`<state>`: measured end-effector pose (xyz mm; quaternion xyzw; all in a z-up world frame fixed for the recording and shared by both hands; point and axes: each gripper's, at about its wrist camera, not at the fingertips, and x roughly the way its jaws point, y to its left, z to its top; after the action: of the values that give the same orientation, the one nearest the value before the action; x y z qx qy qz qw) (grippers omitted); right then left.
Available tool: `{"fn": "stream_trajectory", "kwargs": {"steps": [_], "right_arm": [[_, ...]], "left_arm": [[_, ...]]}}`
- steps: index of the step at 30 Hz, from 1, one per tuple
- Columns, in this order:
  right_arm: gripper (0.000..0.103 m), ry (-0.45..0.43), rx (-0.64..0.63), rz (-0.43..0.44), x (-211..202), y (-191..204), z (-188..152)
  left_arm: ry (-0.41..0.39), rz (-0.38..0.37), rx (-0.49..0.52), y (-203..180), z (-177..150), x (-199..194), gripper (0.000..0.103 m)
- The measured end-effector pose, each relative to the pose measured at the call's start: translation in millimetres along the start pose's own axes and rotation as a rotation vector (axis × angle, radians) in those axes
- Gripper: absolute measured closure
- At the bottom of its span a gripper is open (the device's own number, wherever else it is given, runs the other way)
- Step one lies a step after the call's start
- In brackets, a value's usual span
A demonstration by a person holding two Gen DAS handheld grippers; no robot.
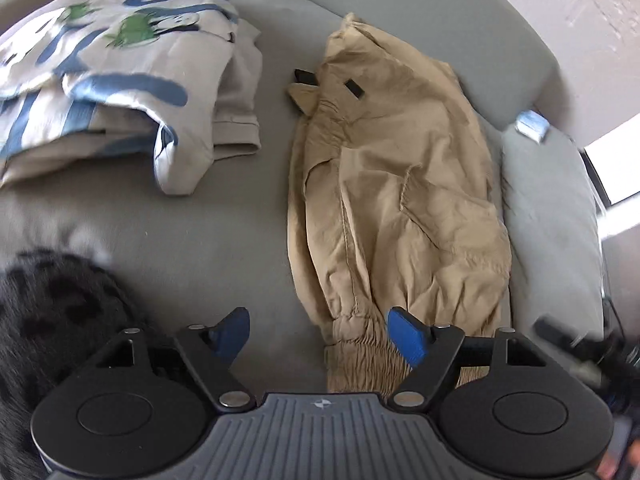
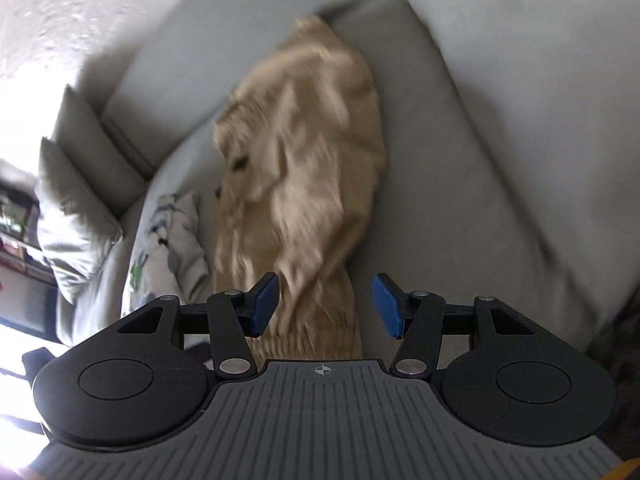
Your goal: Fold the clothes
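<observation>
Tan trousers lie lengthwise on a grey sofa seat, folded along their length, elastic cuffs toward me. My left gripper is open and empty above the seat, its right finger over the cuff. In the right wrist view the trousers are blurred; my right gripper is open and empty, its jaws on either side of the cuff end. Whether either gripper touches the cloth cannot be told.
A folded white garment with blue and green prints lies on the seat to the left, also seen in the right wrist view. A dark furry mass sits lower left. A grey cushion and sofa back border the trousers.
</observation>
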<state>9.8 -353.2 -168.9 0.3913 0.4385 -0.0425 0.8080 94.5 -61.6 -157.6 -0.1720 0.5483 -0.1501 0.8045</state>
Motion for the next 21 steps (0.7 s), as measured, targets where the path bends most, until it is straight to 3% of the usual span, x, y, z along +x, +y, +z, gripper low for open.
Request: {"fn": "stream_trajectory", "kwargs": {"steps": [2, 5, 9, 11, 18, 21], "right_arm": [[0.042, 0.028, -0.001, -0.008, 11, -5, -7], [0.042, 0.041, 0.003, -0.001, 11, -12, -18], [0.042, 0.028, 0.016, 0.034, 9, -16, -20], [0.042, 0.025, 0.016, 0.038, 5, -17, -21], [0.042, 0.055, 0.009, 0.006, 7, -19, -33], [0.042, 0.062, 0.011, -0.004, 9, -23, -36]], "left_arm": [[0.006, -0.064, -0.053, 1, -2, 2, 0.028], [0.007, -0.132, -0.087, 2, -4, 0, 0.041], [0.03, -0.13, -0.112, 2, -10, 1, 0.058], [0.044, -0.133, -0.127, 2, -12, 4, 0.063], [0.074, -0.124, -0.144, 2, -19, 15, 0.064], [0.059, -0.126, -0.171, 8, -19, 12, 0.079]]}}
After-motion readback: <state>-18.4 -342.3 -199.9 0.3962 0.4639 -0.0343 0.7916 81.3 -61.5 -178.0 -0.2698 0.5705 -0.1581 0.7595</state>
